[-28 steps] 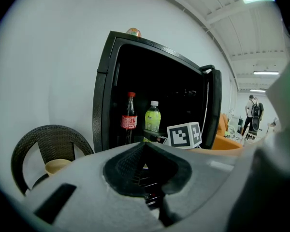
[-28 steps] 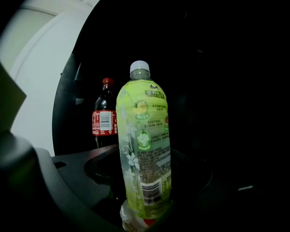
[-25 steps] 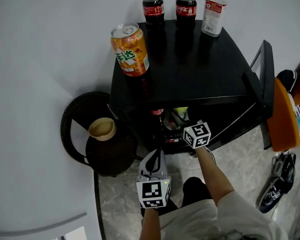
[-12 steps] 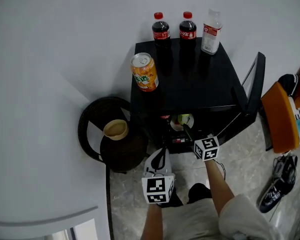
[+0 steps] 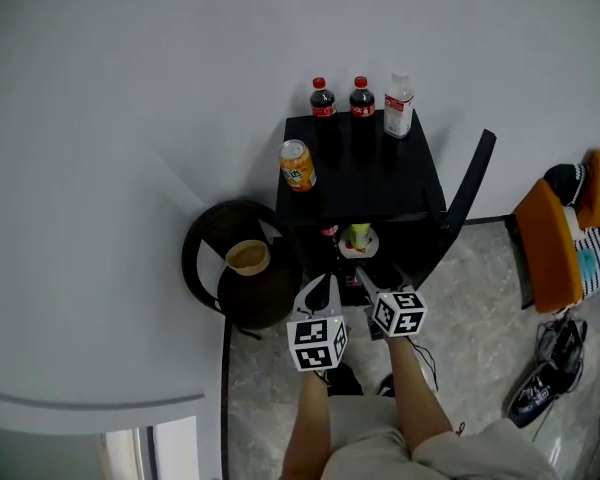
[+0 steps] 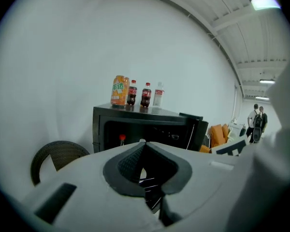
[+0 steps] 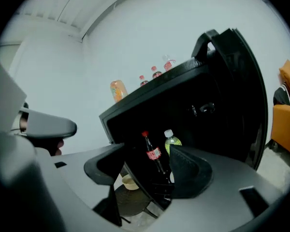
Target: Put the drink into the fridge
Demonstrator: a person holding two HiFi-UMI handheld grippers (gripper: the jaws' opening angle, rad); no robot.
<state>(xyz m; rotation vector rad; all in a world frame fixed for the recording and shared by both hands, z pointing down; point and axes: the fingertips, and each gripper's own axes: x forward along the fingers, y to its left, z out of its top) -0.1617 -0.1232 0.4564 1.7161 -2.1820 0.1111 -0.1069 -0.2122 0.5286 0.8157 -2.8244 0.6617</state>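
Hanging in front of the black mini fridge (image 5: 380,180), whose hinged black door (image 5: 466,190) stood swung open to the right, both claws carried nothing. The left claw (image 6: 143,144) had its padded tips pressed together. The right claw (image 7: 147,154) stood wide, with only the fridge interior showing through the gap.

The drinks left to stow were on the fridge top. An orange drink can (image 5: 296,164) stood alone at the front left corner. Two red-capped cola bottles (image 5: 322,100) and a clear water bottle with a white cap (image 5: 398,106) lined the back edge, close together. Inside, a slim red-capped cola bottle (image 7: 153,153) and a green bottle with a white cap (image 7: 172,141) stood upright, side by side.

The step in hand looked like reaching up for the next drink, and the wide right claw seemed the natural one for it. The can was probably the easiest pick, being nearest and well apart from the rest. It would be best approached level, pads around the middle of its wall, and closed gently, since thin metal dents. A back-row bottle would need a straight approach so that a jaw slipped between neighbours without tipping them. Carrying the drink low and upright, clear of the door edge, and setting it into free shelf space beside the two stored bottles should keep them standing.
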